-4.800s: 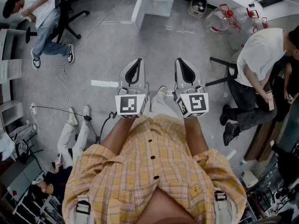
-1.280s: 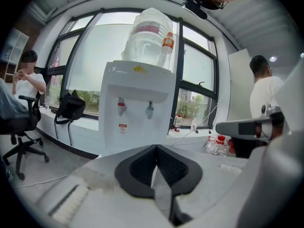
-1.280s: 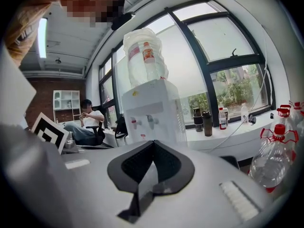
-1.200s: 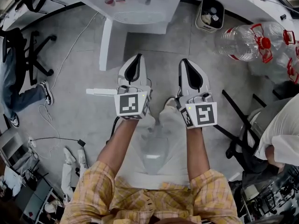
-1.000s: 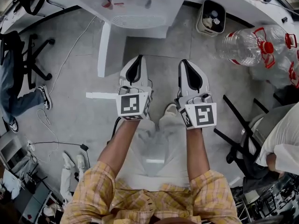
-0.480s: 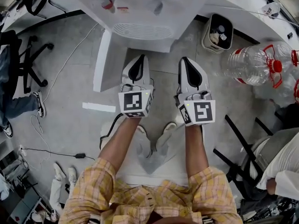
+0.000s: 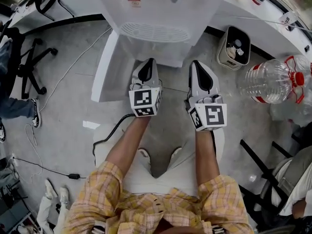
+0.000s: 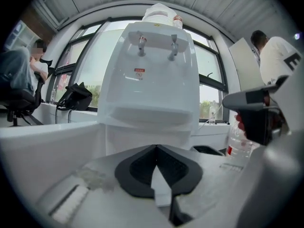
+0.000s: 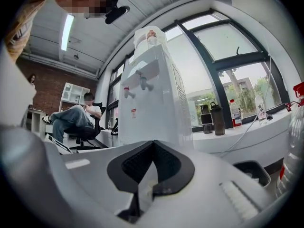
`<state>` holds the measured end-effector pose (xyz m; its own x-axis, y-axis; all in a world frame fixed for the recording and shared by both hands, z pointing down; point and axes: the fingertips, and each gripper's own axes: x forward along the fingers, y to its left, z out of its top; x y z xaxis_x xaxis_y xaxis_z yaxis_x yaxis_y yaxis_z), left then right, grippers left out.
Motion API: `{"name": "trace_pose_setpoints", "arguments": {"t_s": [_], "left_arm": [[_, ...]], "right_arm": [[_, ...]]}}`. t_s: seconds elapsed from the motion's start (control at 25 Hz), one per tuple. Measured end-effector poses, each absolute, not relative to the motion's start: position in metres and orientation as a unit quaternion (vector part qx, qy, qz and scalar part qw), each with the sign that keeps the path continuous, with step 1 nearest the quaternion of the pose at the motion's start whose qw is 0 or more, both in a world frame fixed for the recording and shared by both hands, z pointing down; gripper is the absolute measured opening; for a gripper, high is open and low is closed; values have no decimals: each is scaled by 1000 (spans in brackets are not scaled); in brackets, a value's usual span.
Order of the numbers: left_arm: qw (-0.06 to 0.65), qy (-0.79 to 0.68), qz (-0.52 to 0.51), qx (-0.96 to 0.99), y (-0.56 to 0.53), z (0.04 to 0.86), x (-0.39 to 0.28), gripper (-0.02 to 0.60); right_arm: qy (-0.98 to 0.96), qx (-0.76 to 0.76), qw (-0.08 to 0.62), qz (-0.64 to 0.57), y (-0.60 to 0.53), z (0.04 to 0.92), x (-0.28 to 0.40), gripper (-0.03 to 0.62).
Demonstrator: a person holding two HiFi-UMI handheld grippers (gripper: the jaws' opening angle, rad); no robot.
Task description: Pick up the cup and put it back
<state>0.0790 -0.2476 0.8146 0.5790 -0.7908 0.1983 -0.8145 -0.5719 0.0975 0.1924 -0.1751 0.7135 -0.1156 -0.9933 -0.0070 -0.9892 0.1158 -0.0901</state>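
Since the earlier head view the person has walked up to the tall white plastic water dispenser point(image 7: 156, 13). It now fills the top of the view, and the seated people and open floor have dropped out of sight. The left hand-held gripper point(image 7: 148, 62) and the right hand-held gripper point(image 7: 197, 64) are held side by side, pointing at the dispenser's oval drip grille point(image 7: 155, 32). Each has its jaws pressed together on nothing.

No cup shows in any view, neither on the grille nor under the taps, so I cannot say where it stands.

The main risk is reaching in with the jaws together, which would push a light cup over rather than take it. A second risk is that the tips are near the dispenser's front, so going further forward could knock the casing. The black cable point(image 7: 105, 135) near the person's left foot could also catch a step.

On the right, the grey waste bin point(image 7: 234, 50) and the large clear water bottle with red handles point(image 7: 273, 82) close in. A white panel point(image 7: 105, 67) flanks the dispenser on the left. Open floor lies further left and behind.
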Motion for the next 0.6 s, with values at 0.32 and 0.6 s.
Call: {"name": "trace_pose_setpoints", "arguments": {"t_s": [0.32, 0.6], "left_arm": [[91, -458, 94, 879, -275, 878, 91, 3], [99, -453, 130, 876, -299, 940, 96, 20]], "right_arm": [[749, -661, 39, -25, -177, 725, 200, -6], [751, -657, 46, -36, -175, 730, 193, -6]]}}
